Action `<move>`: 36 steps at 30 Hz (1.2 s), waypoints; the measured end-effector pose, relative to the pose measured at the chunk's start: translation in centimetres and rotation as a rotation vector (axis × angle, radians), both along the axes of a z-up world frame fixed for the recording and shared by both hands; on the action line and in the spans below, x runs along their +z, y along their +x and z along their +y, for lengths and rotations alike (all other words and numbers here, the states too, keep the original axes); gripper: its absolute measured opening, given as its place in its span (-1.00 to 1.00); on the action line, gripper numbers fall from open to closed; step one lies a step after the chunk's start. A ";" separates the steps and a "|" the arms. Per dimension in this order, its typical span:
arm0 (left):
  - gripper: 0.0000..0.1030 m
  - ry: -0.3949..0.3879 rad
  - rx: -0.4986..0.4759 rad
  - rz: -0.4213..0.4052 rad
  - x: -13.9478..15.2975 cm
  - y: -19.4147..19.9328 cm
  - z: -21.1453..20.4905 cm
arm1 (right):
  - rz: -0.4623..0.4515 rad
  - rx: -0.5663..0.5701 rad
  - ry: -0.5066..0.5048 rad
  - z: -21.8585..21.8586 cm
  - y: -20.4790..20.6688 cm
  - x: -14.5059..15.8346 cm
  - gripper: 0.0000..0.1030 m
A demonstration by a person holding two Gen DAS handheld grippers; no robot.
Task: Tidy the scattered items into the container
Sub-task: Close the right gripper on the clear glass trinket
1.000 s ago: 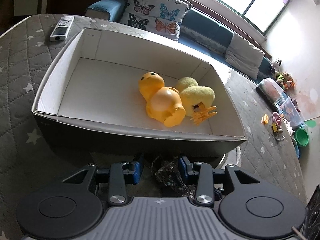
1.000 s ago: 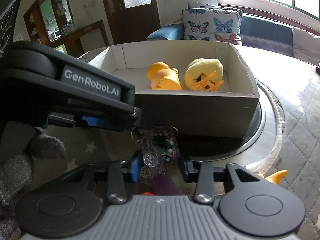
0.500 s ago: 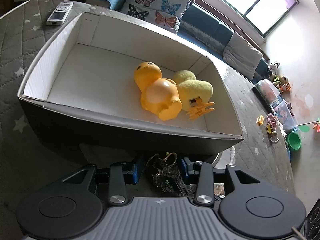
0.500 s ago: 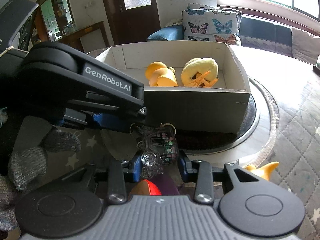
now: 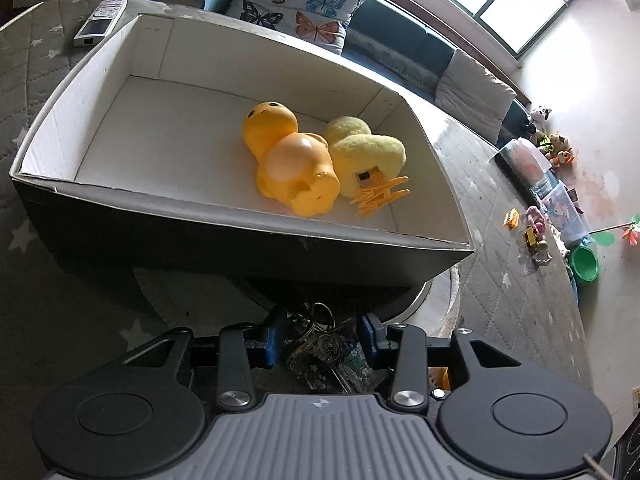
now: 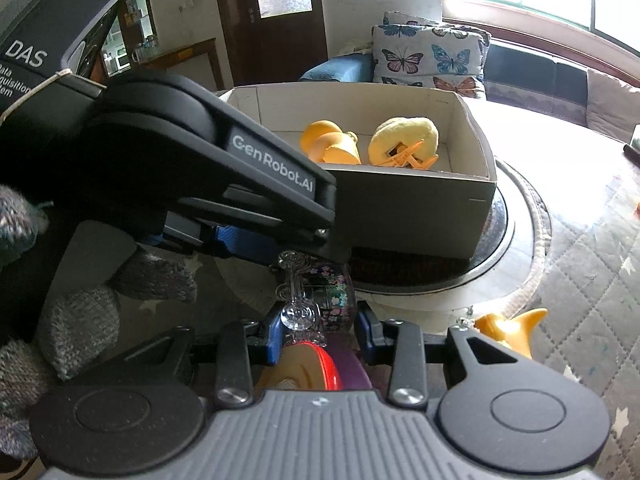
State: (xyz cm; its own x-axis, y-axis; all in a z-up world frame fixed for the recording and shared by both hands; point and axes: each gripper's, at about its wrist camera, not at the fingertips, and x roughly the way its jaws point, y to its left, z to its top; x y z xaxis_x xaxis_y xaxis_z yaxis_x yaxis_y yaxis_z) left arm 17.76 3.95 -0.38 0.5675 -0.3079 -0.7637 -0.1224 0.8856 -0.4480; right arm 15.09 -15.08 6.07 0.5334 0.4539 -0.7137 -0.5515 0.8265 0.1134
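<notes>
Lifted higher toward the cardboard box (image 5: 240, 220) since a second ago — left gripper (image 5: 322, 342) closed on the floral keychain bundle (image 5: 328, 354), right gripper (image 6: 316, 330) open around it — next, carrying over the rim beside rubber duck (image 5: 290, 160).

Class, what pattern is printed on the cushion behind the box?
Colourful butterflies on a pale ground; the cushion shows best in the right wrist view.

Readable lettering, right wrist view only

The black left gripper (image 6: 304, 258) body carries "GenRobot.AI" in white along its side. Behind it, top left, a dark device (image 6: 48, 40) shows "DAS" in large letters, with smaller cut-off lines beneath reading roughly "Data", "quisition", "em". No lettering is legible in the left wrist view.
</notes>
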 end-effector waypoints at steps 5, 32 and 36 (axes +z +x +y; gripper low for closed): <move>-0.21 0.005 -0.005 0.003 -0.2 0.0 -0.2 | 0.000 -0.005 0.005 -0.1 0.0 -0.1 -0.31; -0.19 -0.041 0.086 0.061 0.1 -0.9 -0.1 | -0.008 -0.022 0.006 -0.1 -0.4 -0.3 -0.31; -0.19 -0.041 0.076 0.055 0.1 -0.7 0.0 | -0.009 -0.029 0.014 -0.1 -0.4 -0.2 -0.31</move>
